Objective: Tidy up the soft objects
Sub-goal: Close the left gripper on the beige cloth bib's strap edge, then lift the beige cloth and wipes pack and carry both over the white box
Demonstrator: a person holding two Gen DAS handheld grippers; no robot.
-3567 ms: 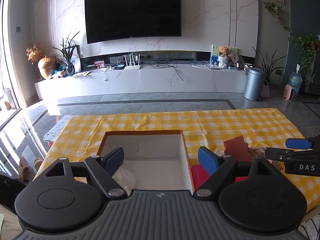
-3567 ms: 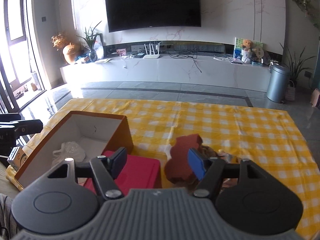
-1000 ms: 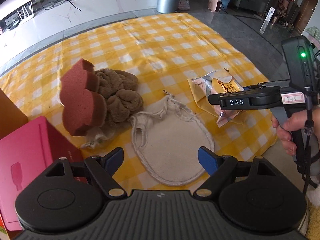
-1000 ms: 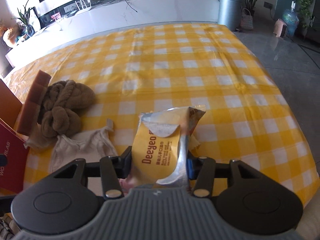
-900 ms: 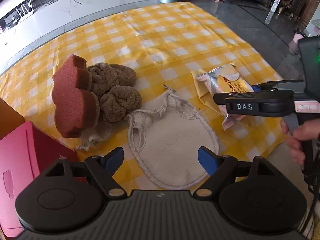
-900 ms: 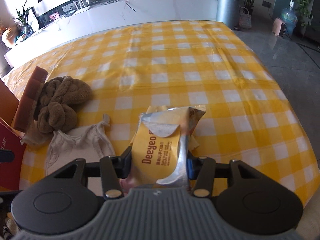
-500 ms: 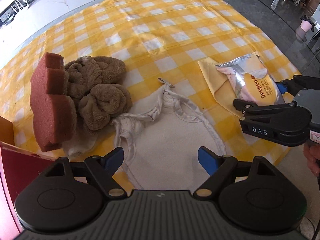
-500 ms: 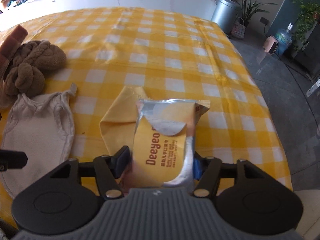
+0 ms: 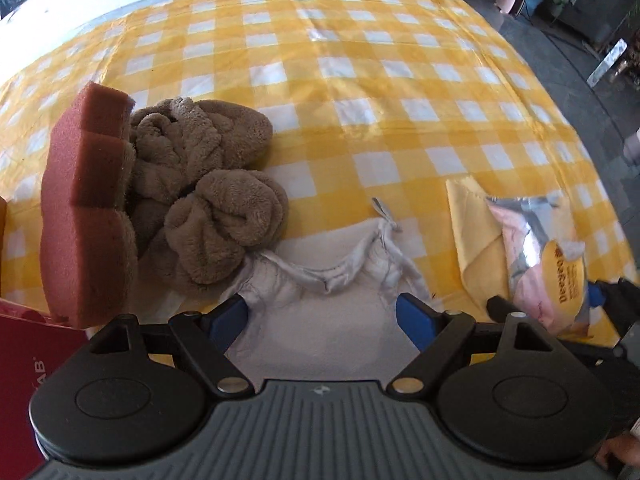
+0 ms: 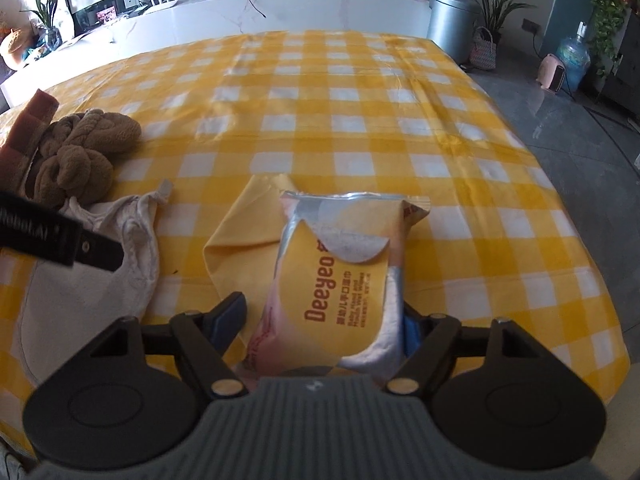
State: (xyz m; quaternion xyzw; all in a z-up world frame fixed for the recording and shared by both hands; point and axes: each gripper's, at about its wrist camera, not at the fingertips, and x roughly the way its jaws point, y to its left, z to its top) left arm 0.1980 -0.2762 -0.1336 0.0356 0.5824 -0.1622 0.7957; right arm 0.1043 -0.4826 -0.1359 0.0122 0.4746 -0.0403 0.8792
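Observation:
My left gripper (image 9: 320, 316) is open, pointing steeply down, its blue pads just above a white cloth mitt (image 9: 320, 348) lying flat. To its left are a rolled brown towel (image 9: 208, 192) and a dark red sponge (image 9: 88, 208) leaning against it. My right gripper (image 10: 320, 320) has its jaws opening around a yellow-and-silver wet-wipes pack (image 10: 332, 280). The pack rests on a folded yellow cloth (image 10: 248, 232); the left pad stands clear of it and the right pad is close beside it. The left wrist view shows that pack (image 9: 548, 256) at the right.
A yellow checked tablecloth (image 10: 360, 120) covers the table; its right edge drops to a grey floor. A red box (image 9: 24, 380) sits at the near left. A grey bin (image 10: 452, 24) and a white TV bench stand beyond the table.
The left gripper has come down and closer over the white mitt. The right gripper's jaws have widened off the wipes pack, which now lies on the yellow cloth.

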